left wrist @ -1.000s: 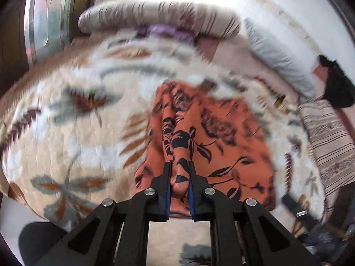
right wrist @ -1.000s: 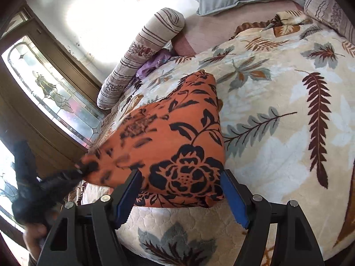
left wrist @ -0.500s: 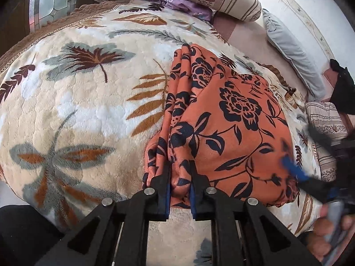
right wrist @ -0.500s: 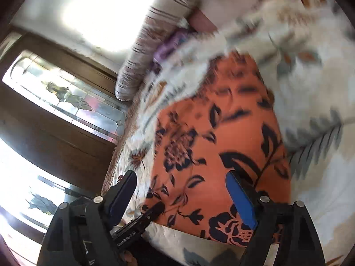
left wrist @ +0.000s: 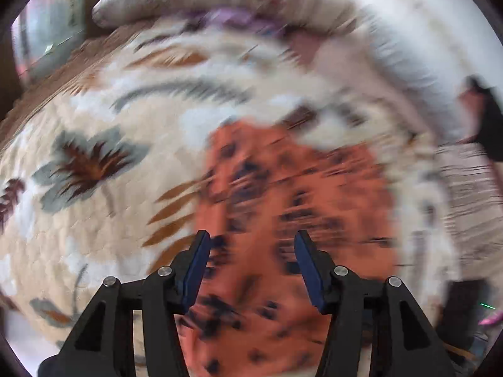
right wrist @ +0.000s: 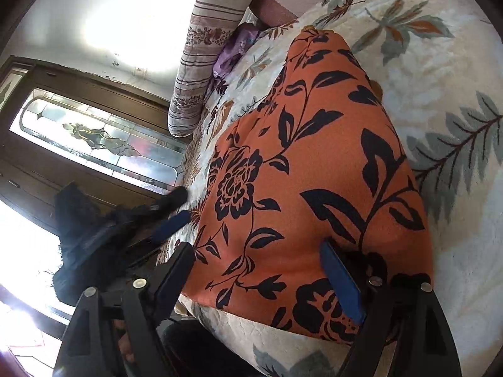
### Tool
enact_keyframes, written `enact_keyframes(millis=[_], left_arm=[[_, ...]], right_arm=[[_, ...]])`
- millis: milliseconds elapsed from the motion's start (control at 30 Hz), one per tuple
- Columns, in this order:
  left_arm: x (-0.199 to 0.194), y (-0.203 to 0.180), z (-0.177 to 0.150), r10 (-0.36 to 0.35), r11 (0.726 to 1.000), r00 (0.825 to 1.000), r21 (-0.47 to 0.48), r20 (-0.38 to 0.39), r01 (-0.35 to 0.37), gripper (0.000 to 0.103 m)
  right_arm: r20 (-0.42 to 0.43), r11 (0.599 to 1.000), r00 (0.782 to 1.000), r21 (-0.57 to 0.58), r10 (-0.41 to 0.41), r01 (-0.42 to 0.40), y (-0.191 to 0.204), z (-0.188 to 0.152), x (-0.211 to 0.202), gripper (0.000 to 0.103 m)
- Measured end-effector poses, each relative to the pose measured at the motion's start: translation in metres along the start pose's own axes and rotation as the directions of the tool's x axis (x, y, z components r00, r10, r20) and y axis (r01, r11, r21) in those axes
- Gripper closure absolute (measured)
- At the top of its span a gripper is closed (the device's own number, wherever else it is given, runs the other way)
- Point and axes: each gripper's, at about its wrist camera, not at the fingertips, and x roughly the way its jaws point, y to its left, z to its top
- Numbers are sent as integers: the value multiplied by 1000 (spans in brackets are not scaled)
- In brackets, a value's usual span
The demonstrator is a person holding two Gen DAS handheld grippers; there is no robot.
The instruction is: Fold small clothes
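Note:
An orange garment with black flowers (right wrist: pixel 314 169) lies folded flat on the leaf-patterned blanket (right wrist: pixel 440 100). My right gripper (right wrist: pixel 261 273) is open just above its near edge and holds nothing. My left gripper (left wrist: pixel 250 251) is open and empty over the garment's near part (left wrist: pixel 283 220); that view is heavily blurred by motion. The left gripper also shows in the right wrist view (right wrist: pixel 169 216), blurred, at the garment's left side.
A striped bolster (right wrist: pixel 213 50) and a purple cloth (right wrist: pixel 235 50) lie at the head of the bed. A wooden door with patterned glass (right wrist: pixel 94 141) stands to the left. The bed edge runs just below the garment.
My left gripper has opened and let go of the garment's edge, and is moving fast. My right gripper stays open and has come lower over the garment.

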Motion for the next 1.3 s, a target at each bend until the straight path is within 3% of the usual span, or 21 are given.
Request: enact_keyframes(millis=[33, 67, 100, 233, 400, 533, 633, 700, 800, 867, 967, 1067, 1133, 1200, 1267, 1300], left_arm=[[18, 9, -3, 19, 999, 999, -29, -46, -20, 42], [20, 19, -7, -9, 997, 1000, -76, -24, 8, 31], [17, 22, -10, 7, 996, 1000, -84, -5, -8, 29], [10, 8, -16, 84, 996, 995, -3, 46, -84, 28], [14, 17, -17, 44, 998, 998, -35, 42, -43, 26], [14, 18, -19, 34, 999, 998, -31, 54, -32, 25], [10, 20, -19, 20, 999, 999, -42, 42, -19, 26], [-6, 23, -19, 4, 999, 999, -53, 49, -2, 27], [-23, 20, -17, 48, 999, 993, -22, 109, -46, 28], [-9, 24, -23, 89, 996, 994, -10, 59, -89, 27], [3, 36, -36, 48, 998, 997, -30, 65, -46, 26], [3, 33, -34, 64, 998, 995, -8, 70, -64, 26], [3, 32, -36, 65, 998, 995, -3, 80, -65, 25], [3, 32, -37, 58, 998, 995, -8, 86, -57, 25], [3, 33, -38, 51, 999, 995, -9, 84, -51, 25], [3, 33, -37, 54, 999, 995, -6, 86, -54, 25]], right_arm=[[-6, 1000, 1000, -4, -8, 8, 1, 0, -1, 18], [-22, 1000, 1000, -8, -16, 16, 3, 0, -1, 18], [-44, 999, 999, -19, -32, 31, 6, 1, -1, 18], [-89, 996, 993, -37, -84, 80, 18, 11, -13, 18], [22, 996, 998, -67, -65, 66, 37, 55, -36, 18], [-54, 997, 997, 53, 57, -54, 18, 85, -3, 18], [-115, 983, 993, 182, 22, -1, -26, 83, 36, 18], [-98, 989, 995, 147, 20, -5, -21, 82, 31, 18], [-117, 995, 993, 99, -15, 27, -14, 80, 34, 18], [-119, 993, 993, 112, -24, 38, -13, 80, 34, 18], [-130, 993, 990, 102, -47, 61, -1, 86, 33, 17], [-89, 1000, 996, 18, 20, -19, 28, 98, 26, 17], [-44, 1000, 999, -27, 3, -4, 39, 109, 23, 17], [-47, 999, 998, 24, -30, 31, 21, 122, 37, 17], [-165, 986, 985, 148, -55, 80, -17, 124, 70, 17], [-139, 986, 989, 147, -52, 73, -19, 123, 69, 17]])
